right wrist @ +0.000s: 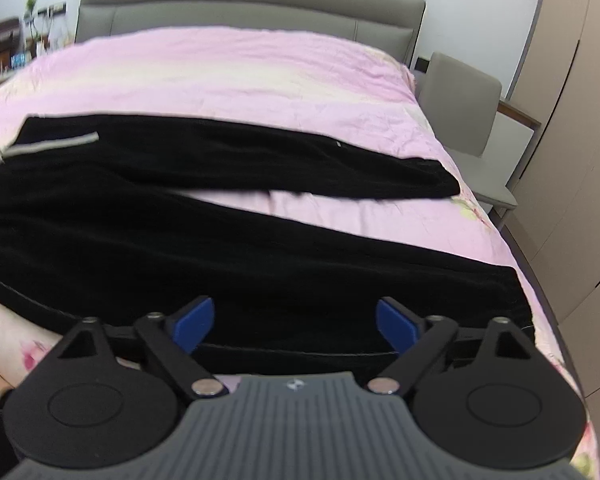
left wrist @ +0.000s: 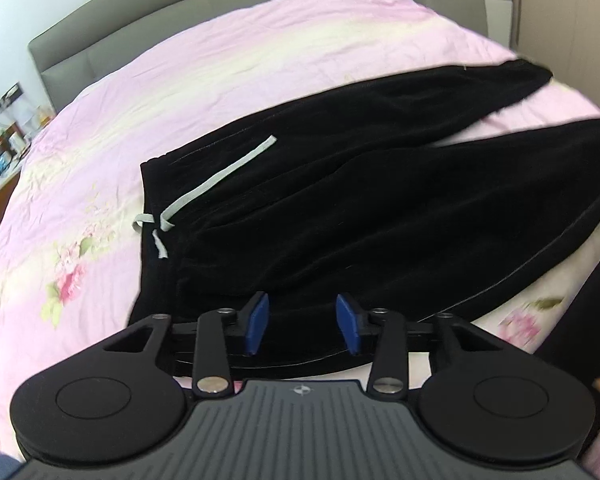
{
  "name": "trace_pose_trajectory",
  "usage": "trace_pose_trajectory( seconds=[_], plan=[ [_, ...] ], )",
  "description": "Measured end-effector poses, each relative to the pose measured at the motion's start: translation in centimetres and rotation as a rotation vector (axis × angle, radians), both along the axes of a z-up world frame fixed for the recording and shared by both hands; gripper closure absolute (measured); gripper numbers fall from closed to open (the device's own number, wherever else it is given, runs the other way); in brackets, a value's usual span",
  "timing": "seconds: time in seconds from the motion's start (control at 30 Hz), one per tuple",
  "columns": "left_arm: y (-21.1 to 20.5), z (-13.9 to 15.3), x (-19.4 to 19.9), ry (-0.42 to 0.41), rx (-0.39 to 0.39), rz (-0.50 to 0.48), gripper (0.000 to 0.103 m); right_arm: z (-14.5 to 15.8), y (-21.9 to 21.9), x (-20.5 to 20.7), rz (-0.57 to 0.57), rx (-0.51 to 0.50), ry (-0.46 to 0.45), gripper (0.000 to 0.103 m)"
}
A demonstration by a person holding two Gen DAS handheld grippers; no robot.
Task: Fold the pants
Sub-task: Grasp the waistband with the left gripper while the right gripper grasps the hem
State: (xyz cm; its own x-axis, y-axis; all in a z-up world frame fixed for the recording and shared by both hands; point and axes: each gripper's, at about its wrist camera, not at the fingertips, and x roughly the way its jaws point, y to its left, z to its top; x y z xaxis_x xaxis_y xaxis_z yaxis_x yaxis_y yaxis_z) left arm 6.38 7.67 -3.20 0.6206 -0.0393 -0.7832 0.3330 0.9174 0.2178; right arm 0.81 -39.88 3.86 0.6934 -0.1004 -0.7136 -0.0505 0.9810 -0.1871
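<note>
black pants (left wrist: 340, 208) flat on pink bedspread (left wrist: 180, 92), legs splayed

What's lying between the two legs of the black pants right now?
Nothing but bare pink floral bedsheet: a wedge of it separates the two legs of the black pants, clearest in the right wrist view.

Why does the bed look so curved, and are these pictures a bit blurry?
Fisheye lenses bend both views, bulging the bed. In the left wrist view, the pants blur toward the right edge; in the right wrist view, their far leg smears slightly. Both grippers look sharp.
</note>
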Motion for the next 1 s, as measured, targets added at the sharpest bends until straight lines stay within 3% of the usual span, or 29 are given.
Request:
trace_pose_trajectory(
  seconds=[0.07, 0.17, 0.23, 0.33, 0.43, 0.5, 0.63, 0.73, 0.8, 1.0],
  plan=[
    [1.2, -0.5, 0.8, 0.014, 0.071, -0.031, 0.057, -0.4, -1.8, 0.9, 0.007, 0.009, 0.041, 0.034],
    [3.0, -1.2, 2.0, 0.072, 0.147, -0.094, 0.056, -1.2, -4.3, 2.5, -0.003, 0.009, 0.122, 0.042],
    [3.9, -1.9, 2.6, 0.119, 0.181, -0.162, 0.048, -1.7, -5.9, 3.5, 0.0, 0.006, 0.188, 0.044],
    [4.9, -3.4, 3.4, 0.204, 0.248, -0.26, 0.041, -2.3, -8.1, 4.9, -0.004, -0.019, 0.266, 0.044],
    [5.4, -5.5, 4.6, 0.274, 0.339, -0.302, 0.039, -3.0, -10.0, 6.1, -0.013, -0.051, 0.331, 0.044],
    [5.6, -7.1, 5.4, 0.294, 0.396, -0.31, 0.032, -3.3, -11.0, 6.7, -0.003, -0.068, 0.357, 0.044],
    [4.8, -9.5, 5.7, 0.306, 0.488, -0.378, 0.028, -3.5, -12.5, 7.0, 0.068, -0.086, 0.381, 0.041],
    [3.8, -11.0, 4.7, 0.31, 0.56, -0.478, 0.024, -3.8, -13.3, 6.6, 0.147, -0.16, 0.418, 0.039],
    [3.4, -12.2, 4.1, 0.306, 0.619, -0.537, 0.015, -4.1, -14.2, 6.6, 0.194, -0.191, 0.464, 0.036],
    [3.2, -14.5, 4.6, 0.311, 0.674, -0.542, 0.005, -6.3, -15.1, 6.6, 0.322, -0.274, 0.541, 0.03]
  ],
)
